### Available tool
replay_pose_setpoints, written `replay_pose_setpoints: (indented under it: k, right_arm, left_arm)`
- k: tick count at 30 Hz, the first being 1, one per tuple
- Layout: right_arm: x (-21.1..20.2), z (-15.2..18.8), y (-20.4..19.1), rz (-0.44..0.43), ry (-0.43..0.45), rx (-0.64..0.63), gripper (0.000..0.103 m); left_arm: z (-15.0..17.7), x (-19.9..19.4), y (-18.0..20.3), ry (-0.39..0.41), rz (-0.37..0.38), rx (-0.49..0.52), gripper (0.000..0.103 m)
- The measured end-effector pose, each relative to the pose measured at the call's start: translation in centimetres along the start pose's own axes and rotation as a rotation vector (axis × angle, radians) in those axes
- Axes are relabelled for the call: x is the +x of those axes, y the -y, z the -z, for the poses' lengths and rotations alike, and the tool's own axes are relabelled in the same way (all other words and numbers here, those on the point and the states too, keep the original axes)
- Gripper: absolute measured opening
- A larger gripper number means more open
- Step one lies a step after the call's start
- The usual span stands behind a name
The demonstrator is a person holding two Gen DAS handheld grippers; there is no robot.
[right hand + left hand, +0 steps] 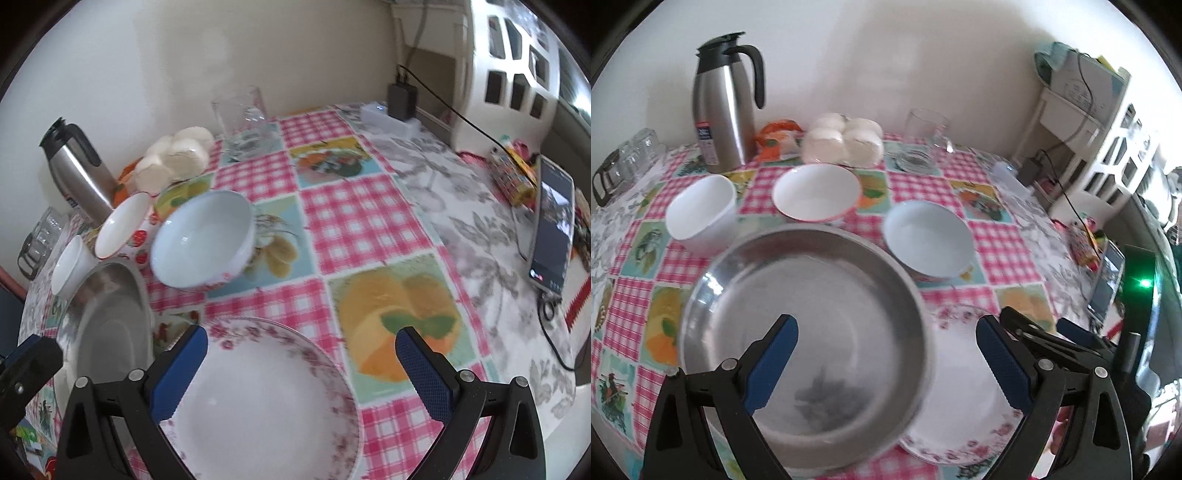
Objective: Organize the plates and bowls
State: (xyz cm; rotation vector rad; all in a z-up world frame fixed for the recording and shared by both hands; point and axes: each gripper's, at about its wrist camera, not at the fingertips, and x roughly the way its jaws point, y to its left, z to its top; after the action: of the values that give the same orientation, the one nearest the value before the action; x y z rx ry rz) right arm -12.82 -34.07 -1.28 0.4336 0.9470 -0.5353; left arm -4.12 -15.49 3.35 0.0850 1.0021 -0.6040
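**Hand-held grippers poised over the plates**

The left hand-held gripper (886, 338) hangs spread above the steel plate (809, 332); the right hand-held gripper (301, 349), equally spread, hovers over the floral plate (266, 402) on the desk (354, 221). Nothing's gripped; stacking likely comes next.

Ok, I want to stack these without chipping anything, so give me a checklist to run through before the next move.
1. Left gripper open and empty: ok, its jaws stand wide above the steel pan.
2. Right gripper open and empty: ok, it is over the floral plate.
3. Pan and plate apart: not ok, the pan overlaps the plate's rim.
4. Three bowls upright and empty: ok, the left bowl, middle bowl and right bowl.
5. Grippers clear of each other: cannot tell, they look close.
6. Glass jug out of the path: ok, by the wall.
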Motion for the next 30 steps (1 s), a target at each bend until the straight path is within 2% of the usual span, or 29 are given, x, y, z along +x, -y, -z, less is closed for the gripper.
replay_pose_setpoints:
  k: [3, 7, 9, 11, 12, 13, 14, 17, 19, 25, 30]
  right_arm:
    - [0.5, 0.6, 1.1, 0.013, -0.033, 0.024, 0.099]
    - [1.5, 1.3, 2.0, 0.011, -0.095, 0.039, 0.086]
    - [2.1, 1.7, 2.4, 0.0, -0.127, 0.056, 0.078]
    - [2.7, 2.0, 2.8, -0.026, -0.161, 0.079, 0.064]
    - [2.9, 2.1, 2.8, -0.037, -0.178, 0.086, 0.062]
    - [3.2, 2.3, 2.8, -0.039, -0.196, 0.085, 0.058]
    - [3.4, 2.4, 2.8, -0.037, -0.206, 0.081, 0.05]
    - [3.7, 2.7, 2.6, -0.016, -0.225, 0.06, 0.038]
    - [3.4, 2.8, 2.7, -0.013, -0.215, 0.064, 0.033]
    - [2.7, 2.8, 2.8, 0.065, -0.182, 0.043, 0.032]
    - [2.3, 2.4, 4.4, 0.1, -0.167, 0.101, 0.032]
  left_arm:
    - [0.4, 0.3, 0.7, -0.036, 0.021, -0.005, 0.097]
    - [0.8, 0.6, 1.1, -0.076, 0.024, -0.008, 0.097]
    - [1.1, 0.6, 1.3, -0.083, 0.023, -0.005, 0.097]
    - [1.2, 0.6, 1.3, -0.088, 0.017, -0.001, 0.097]
    - [1.2, 0.7, 1.4, -0.094, 0.014, 0.002, 0.097]
    - [1.3, 0.7, 1.4, -0.097, 0.013, 0.003, 0.097]
    - [1.3, 0.7, 1.4, -0.103, 0.012, 0.004, 0.097]
    - [1.5, 0.9, 1.6, -0.119, 0.012, 0.012, 0.097]
    - [1.5, 1.0, 1.7, -0.124, 0.01, 0.017, 0.097]
    - [1.8, 1.0, 2.2, -0.132, 0.006, 0.03, 0.097]
    - [2.1, 1.1, 2.6, -0.143, 0.028, 0.032, 0.097]
